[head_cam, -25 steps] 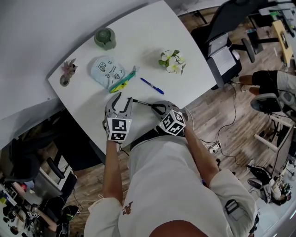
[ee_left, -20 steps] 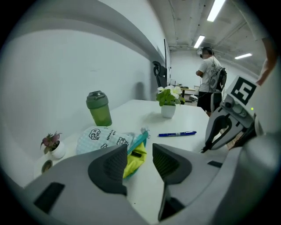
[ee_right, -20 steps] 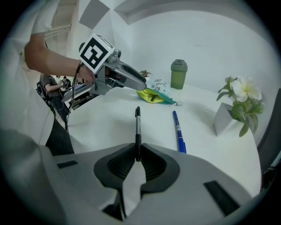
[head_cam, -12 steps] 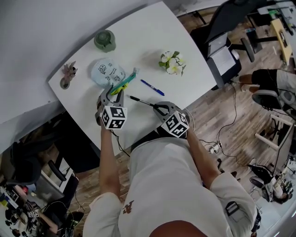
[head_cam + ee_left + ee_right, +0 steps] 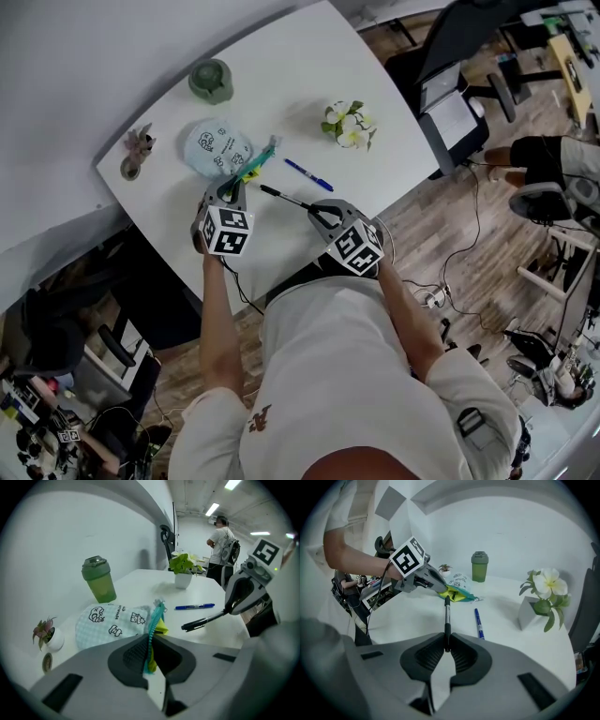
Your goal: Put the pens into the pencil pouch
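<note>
The pale checked pencil pouch [image 5: 216, 145] lies on the white table [image 5: 281, 75], its teal zipper edge [image 5: 153, 620] and yellow lining turned up. My left gripper [image 5: 228, 190] is at the pouch's near corner; its jaws are closing, with the zipper edge pinched between the pads [image 5: 133, 656]. My right gripper [image 5: 320, 212] is shut on a black pen [image 5: 281, 199], which sticks out toward the pouch opening [image 5: 457, 594] with its tip short of it. A blue pen [image 5: 308, 174] lies loose on the table to the right of the pouch.
A green tumbler [image 5: 212, 79] stands behind the pouch. A white pot of flowers [image 5: 350, 123] sits to the right, and a small potted plant [image 5: 139, 142] at the left corner. The table's front edge [image 5: 272, 281] is near my body. Office chairs [image 5: 450, 56] and a person [image 5: 220, 536] are beyond.
My left gripper moved forward to the pouch and its open jaws closed on the zipper edge. My right gripper lifted the black pen slightly toward the pouch.
</note>
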